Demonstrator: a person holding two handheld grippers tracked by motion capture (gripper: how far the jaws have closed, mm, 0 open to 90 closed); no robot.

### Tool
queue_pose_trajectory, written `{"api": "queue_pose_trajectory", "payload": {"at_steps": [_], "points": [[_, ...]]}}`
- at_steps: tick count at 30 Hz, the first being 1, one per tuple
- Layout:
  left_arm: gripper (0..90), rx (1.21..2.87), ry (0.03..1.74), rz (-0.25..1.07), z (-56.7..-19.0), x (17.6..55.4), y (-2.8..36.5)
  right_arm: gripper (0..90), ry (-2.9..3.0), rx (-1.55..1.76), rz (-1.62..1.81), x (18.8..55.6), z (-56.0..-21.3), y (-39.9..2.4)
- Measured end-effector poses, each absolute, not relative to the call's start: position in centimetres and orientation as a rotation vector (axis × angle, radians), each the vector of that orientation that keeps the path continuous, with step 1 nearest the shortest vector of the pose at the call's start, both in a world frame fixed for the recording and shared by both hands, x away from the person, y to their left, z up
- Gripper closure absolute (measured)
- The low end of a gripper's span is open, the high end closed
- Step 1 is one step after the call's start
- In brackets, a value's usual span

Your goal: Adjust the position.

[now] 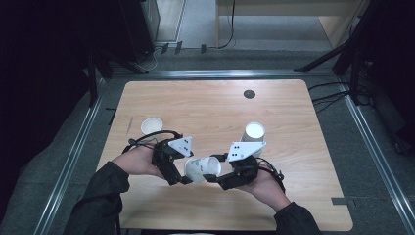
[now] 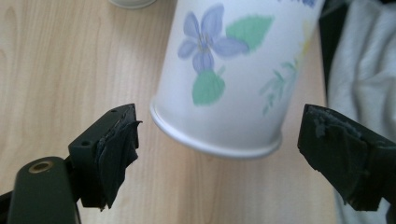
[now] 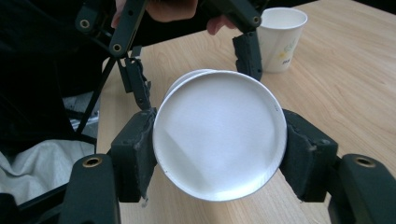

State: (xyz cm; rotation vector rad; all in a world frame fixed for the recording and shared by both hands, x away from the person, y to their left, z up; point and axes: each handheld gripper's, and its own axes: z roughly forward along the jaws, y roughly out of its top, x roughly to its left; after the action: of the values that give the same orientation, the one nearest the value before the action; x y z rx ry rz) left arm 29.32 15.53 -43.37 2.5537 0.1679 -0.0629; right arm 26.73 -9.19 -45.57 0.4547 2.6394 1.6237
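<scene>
The table (image 1: 215,103) carries three paper cups. One cup (image 1: 151,126) stands at the left, just behind the left gripper (image 1: 188,171). A second cup (image 1: 254,134) stands at the right, just behind the right gripper (image 1: 211,172). The third cup (image 1: 202,169) lies sideways above the tabletop, between the two grippers, near the front edge.

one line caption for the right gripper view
Right claw clamps a paper cup by its base; left claw stands open behind it.
</scene>
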Motion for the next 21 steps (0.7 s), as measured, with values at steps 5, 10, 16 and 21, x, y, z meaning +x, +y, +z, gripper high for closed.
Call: {"api": "queue_pose_trajectory", "payload": {"at_steps": [5, 10, 16, 21], "points": [[12.7, 2.484, 0.203, -0.089, -43.7, 29.2, 16.5, 34.9, 2.614, 0.455, 1.662, 26.6, -45.1, -9.8], [12.6, 2.434, 0.221, -0.115, -44.3, 29.0, 16.7, 34.9, 2.602, 0.455, 1.697, 26.6, -44.8, -10.2], [12.6, 2.359, 0.264, -0.142, -45.1, 28.7, 17.3, 34.9, 2.606, 0.433, 1.72, 26.5, -44.6, -10.4], [12.6, 2.318, 0.278, -0.109, -45.5, 28.2, 17.2, 34.9, 2.611, 0.424, 1.747, 26.4, -44.5, -10.4]]}}
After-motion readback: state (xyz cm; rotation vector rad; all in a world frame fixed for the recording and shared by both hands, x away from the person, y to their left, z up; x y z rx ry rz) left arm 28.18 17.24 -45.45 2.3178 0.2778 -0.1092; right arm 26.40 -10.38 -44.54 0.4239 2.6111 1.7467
